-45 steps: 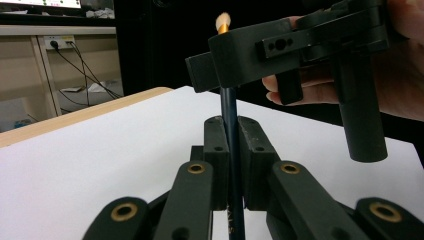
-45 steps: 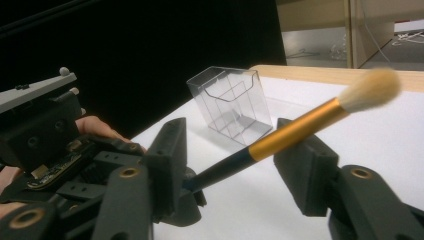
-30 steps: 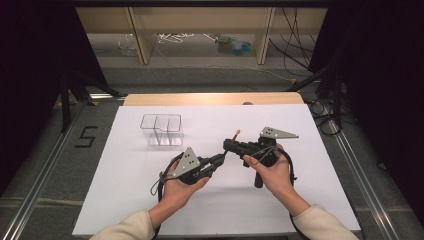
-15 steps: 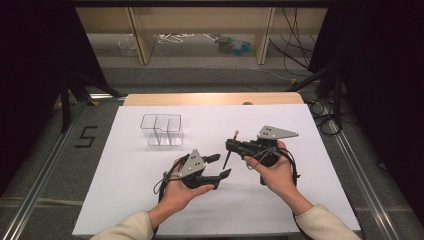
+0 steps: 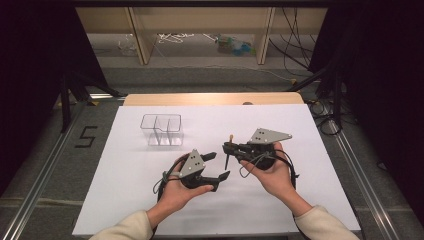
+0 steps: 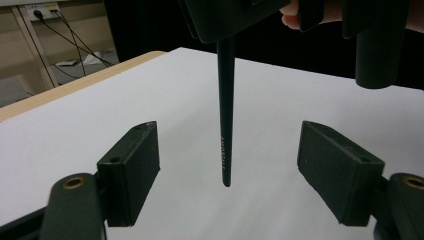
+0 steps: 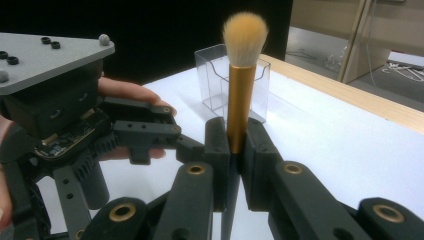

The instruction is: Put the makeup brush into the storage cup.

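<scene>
behind the spread left gripper (image 5: 216, 165) and the brush (image 7: 242, 90)-pinching right gripper (image 7: 235, 147), clear organizer (image 5: 161, 129) seemingly empty.

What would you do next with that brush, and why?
Probably carry the brush over to the clear holder and lower it in: the right gripper is clamped on it, bristles up, and the left gripper, jaws just opened, no longer grips it.

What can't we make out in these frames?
- Brush: right gripper view, the shut right gripper covers the handle's middle.
- Handle's upper end: left gripper view, hidden behind the right gripper's body.
- Clear organizer: high view, too small and transparent to tell whether anything is inside.
</scene>
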`<state>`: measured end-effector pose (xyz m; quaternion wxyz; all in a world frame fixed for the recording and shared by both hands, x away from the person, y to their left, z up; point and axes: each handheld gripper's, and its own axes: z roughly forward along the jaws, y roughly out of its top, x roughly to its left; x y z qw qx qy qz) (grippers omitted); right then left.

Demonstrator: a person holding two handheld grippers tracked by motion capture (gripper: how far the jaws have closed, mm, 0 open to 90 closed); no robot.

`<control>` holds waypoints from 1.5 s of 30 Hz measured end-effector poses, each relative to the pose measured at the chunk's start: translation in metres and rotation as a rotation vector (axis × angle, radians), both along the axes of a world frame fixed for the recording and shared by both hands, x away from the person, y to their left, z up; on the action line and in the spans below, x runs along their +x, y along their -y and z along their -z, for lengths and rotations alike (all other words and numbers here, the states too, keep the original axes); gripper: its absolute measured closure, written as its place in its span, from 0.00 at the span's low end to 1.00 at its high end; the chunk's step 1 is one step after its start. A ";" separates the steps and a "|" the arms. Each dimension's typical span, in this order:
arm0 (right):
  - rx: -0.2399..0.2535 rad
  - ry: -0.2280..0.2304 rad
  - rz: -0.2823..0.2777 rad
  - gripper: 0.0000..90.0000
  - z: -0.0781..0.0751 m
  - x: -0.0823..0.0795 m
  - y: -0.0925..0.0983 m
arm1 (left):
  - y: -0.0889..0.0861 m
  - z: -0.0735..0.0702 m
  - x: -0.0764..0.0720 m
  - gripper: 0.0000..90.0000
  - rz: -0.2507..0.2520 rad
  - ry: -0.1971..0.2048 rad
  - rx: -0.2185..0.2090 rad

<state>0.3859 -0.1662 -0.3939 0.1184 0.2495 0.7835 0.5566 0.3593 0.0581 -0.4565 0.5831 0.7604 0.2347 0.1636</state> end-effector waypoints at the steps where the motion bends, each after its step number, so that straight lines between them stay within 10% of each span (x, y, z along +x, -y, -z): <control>1: 0.004 -0.003 -0.004 0.93 0.000 0.000 -0.001 | 0.000 0.000 0.000 0.28 -0.002 0.001 -0.002; 18: 0.022 -0.010 -0.024 0.93 0.001 -0.007 -0.009 | 0.001 -0.002 0.002 0.33 -0.008 0.001 -0.044; 45: 0.029 -0.019 -0.016 0.93 0.002 -0.009 -0.013 | 0.000 -0.007 0.005 0.71 -0.024 -0.006 -0.125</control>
